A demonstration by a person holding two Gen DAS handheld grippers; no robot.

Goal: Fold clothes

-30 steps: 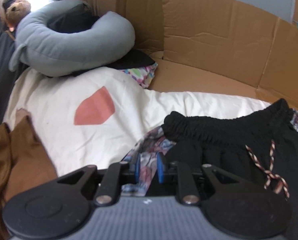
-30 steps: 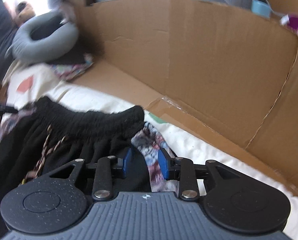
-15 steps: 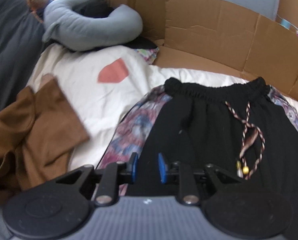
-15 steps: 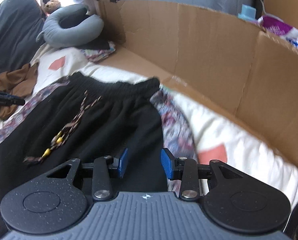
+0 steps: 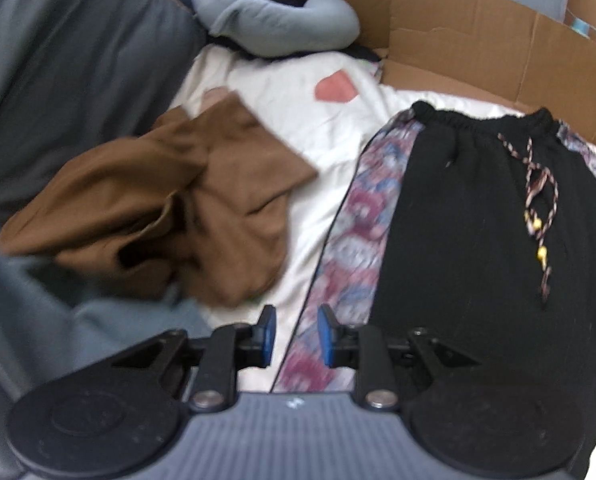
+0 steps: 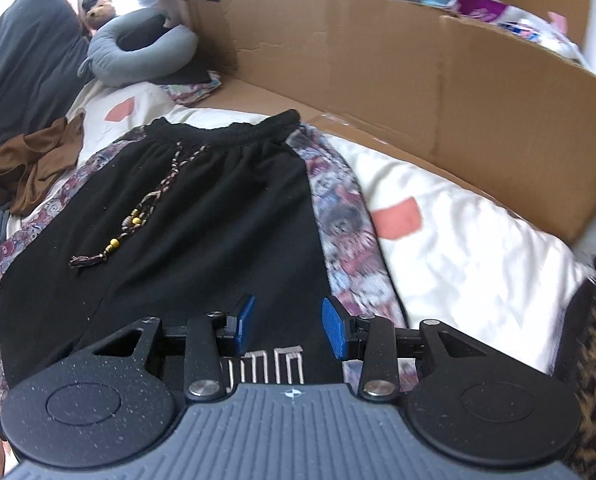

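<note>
i saw black pants [image 6: 201, 216] flat; white print at 6 o'clock unreadable. left gripper [image 5: 292, 336] narrow, empty; right gripper [image 6: 287, 326] wider, empty.

Trousers ahead of me, flat on the bed.
My trousers [image 6: 201, 216] lie on the sheet [image 6: 458, 248]; crumpled garment [image 5: 169, 208] to their left, neck pillow [image 6: 137, 56] behind, cardboard wall [image 6: 418, 80] along the right.
</note>
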